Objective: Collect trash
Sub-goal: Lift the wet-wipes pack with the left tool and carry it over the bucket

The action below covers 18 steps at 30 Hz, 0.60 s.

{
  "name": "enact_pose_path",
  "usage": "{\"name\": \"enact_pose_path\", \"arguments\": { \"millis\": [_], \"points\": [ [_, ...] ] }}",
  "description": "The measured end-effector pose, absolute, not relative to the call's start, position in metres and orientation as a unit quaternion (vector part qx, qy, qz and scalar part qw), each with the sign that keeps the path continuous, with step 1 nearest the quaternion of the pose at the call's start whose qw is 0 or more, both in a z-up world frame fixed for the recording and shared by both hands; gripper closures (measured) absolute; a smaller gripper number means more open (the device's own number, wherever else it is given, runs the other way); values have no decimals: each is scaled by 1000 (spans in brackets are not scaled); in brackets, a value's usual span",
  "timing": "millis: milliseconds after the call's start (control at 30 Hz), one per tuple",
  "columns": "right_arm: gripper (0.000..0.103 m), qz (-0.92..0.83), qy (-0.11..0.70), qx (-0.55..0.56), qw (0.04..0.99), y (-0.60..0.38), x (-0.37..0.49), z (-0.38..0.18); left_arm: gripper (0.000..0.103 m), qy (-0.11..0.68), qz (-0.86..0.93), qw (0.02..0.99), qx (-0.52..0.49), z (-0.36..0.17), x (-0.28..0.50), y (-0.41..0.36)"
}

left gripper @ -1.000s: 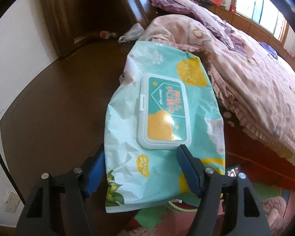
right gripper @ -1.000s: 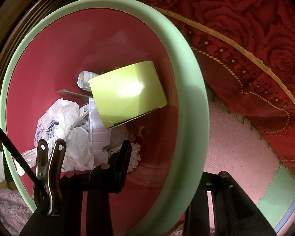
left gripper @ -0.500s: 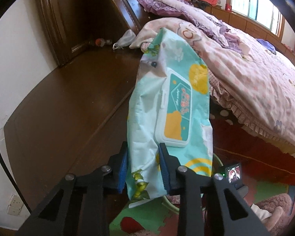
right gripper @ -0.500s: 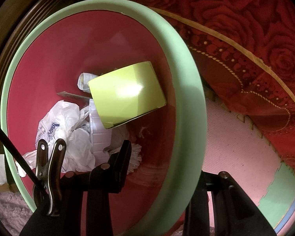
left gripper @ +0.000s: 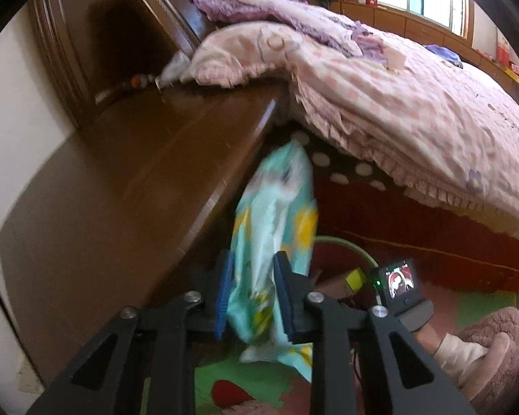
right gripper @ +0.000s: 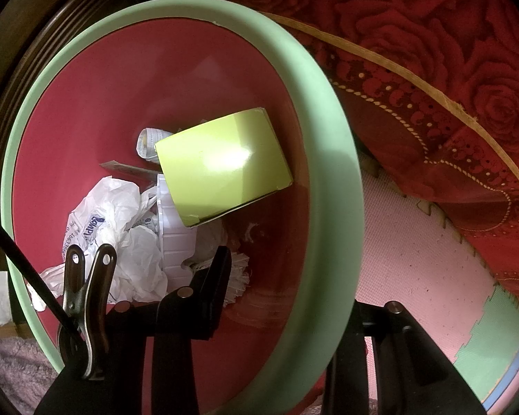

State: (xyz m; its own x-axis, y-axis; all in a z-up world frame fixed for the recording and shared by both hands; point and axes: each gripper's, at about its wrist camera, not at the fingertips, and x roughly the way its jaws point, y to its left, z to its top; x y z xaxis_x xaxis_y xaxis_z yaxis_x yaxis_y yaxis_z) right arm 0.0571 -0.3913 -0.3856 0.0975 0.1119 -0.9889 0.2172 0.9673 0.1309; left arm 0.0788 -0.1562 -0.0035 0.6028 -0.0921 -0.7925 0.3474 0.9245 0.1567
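Wet-wipe pack (left gripper: 273,242) is pinched in my left gripper (left gripper: 254,297), blue pads (left gripper: 283,297) squeezing its lower half flat; jaws have just been closing on it and the film is crumpled between them. Pack hangs off the front edge of the dark wooden cabinet top (left gripper: 128,186), upper end pointing up toward the bed's pink checked quilt (left gripper: 415,103), bottom corner drooping below the pads over the foam floor mat (left gripper: 245,380). Picture is motion-blurred, so print on the pack is unreadable. Just past the pack, lower right, part of the bin's green rim (left gripper: 358,250) shows, with my right gripper's camera screen (left gripper: 398,278) above it. Right gripper (right gripper: 287,297) points straight down and clamps the bin wall: one finger inside, one outside, green rim (right gripper: 332,180) between them. Bin (right gripper: 121,97) is red inside and holds a lime-green box (right gripper: 221,162), crumpled white plastic bag (right gripper: 114,228), a white ribbed plastic piece (right gripper: 174,238). Red rose-pattern bed skirt (right gripper: 449,69) beside the bin.
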Motion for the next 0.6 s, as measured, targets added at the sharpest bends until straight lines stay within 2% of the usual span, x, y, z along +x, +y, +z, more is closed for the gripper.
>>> {"name": "enact_pose_path", "arguments": {
  "millis": [100, 233, 333, 500, 600],
  "points": [
    [68, -36, 671, 121, 731, -394, 58, -383, 84, 461, -135, 867, 133, -35, 82, -161],
    [68, -35, 672, 117, 731, -391, 58, -384, 84, 503, -156, 842, 117, -78, 79, -169],
    [68, -34, 672, 116, 731, -391, 58, -384, 83, 506, -150, 839, 130, -100, 71, -176],
    [68, -35, 672, 118, 730, -391, 59, -385, 59, 513, -135, 836, 141, -121, 61, -175],
    [68, -34, 672, 117, 731, -390, 58, -385, 55, 507, -124, 836, 168, -126, 53, -176]
  ]
}}
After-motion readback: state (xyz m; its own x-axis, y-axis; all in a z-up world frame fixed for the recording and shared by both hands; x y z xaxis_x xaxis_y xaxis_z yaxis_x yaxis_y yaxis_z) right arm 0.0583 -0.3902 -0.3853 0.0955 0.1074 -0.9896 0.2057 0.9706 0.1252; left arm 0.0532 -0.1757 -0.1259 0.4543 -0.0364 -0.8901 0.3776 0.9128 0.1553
